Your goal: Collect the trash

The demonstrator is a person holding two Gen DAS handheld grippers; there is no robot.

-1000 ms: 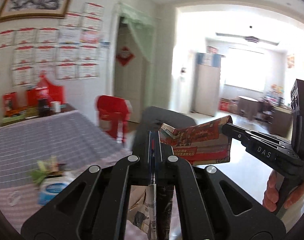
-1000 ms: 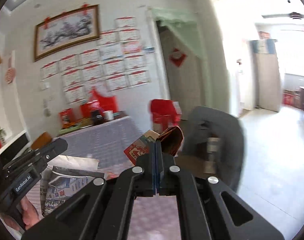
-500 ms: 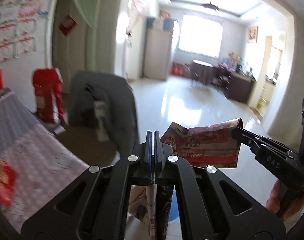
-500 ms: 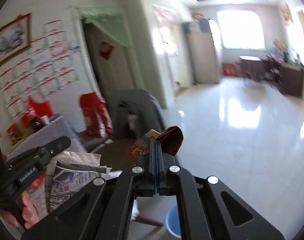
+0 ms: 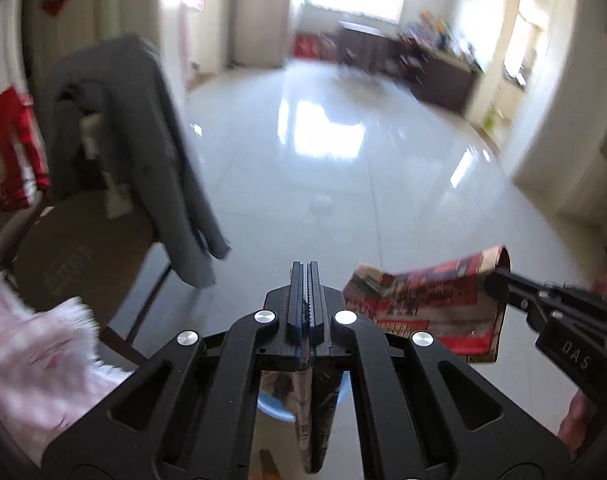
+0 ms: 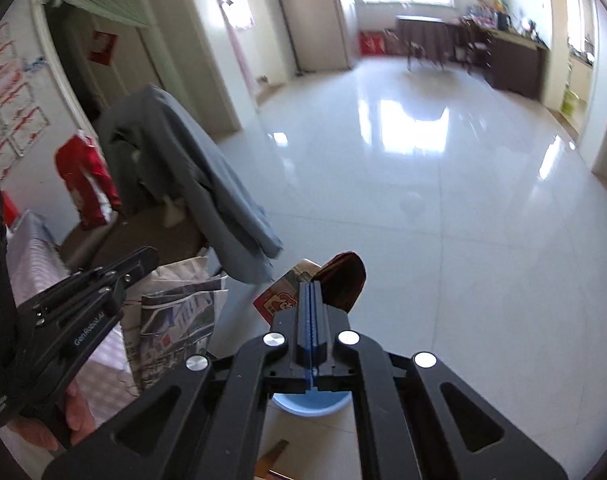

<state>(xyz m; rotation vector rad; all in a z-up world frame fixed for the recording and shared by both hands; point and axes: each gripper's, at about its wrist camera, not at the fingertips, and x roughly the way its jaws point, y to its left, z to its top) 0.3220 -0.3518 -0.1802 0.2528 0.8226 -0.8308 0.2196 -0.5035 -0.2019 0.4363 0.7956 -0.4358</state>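
Note:
My left gripper [image 5: 306, 276] is shut on a folded newspaper [image 5: 309, 412] that hangs below its fingers; the paper also shows in the right wrist view [image 6: 175, 320] beside that gripper [image 6: 143, 258]. My right gripper [image 6: 312, 292] is shut on a red printed flyer [image 6: 339, 280], which also shows in the left wrist view [image 5: 423, 300] held out at the right by that gripper [image 5: 499, 278]. Both are held in the air above the floor. A light blue bin [image 6: 311, 404] lies directly below my right gripper, partly hidden; it shows under my left gripper [image 5: 275, 406] too.
A chair with a grey jacket [image 5: 135, 140] over its back and a round brown seat [image 5: 75, 256] stands at the left. A pink checked tablecloth [image 5: 27, 360] edges in at the lower left. Shiny white tiled floor [image 5: 343, 200] stretches ahead to dark furniture [image 6: 503, 60].
Both grippers have swung right, away from the table and wall, and tilted down toward the floor, carrying the newspaper and flyer. The blue bin has come into view below them.

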